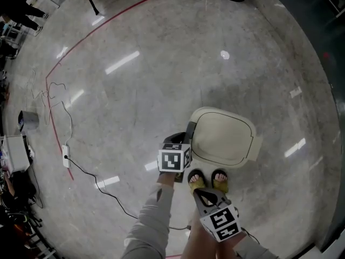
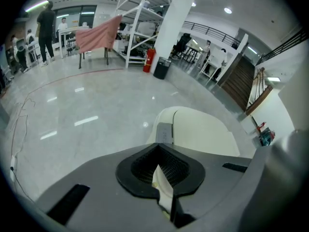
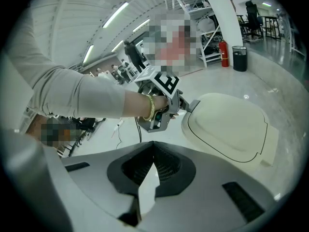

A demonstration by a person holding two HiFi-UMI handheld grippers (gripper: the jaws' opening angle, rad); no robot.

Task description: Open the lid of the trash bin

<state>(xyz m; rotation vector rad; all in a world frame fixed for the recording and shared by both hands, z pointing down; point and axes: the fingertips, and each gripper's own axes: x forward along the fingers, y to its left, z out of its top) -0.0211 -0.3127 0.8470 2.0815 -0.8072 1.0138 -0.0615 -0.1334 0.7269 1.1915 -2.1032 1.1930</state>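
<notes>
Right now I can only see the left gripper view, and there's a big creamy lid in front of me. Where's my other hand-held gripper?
Observer: The head view shows the right hand-held gripper near your sandalled feet, short of the trash bin.
Operator: Is it holding anything?
Observer: No. The right gripper view shows its jaws together with nothing between them.
Operator: How close is my gripper to the lid?
Observer: In the right gripper view, your left hand-held gripper has its tip right at the grey tab on the edge of the lid. I can't tell if they touch.
</notes>
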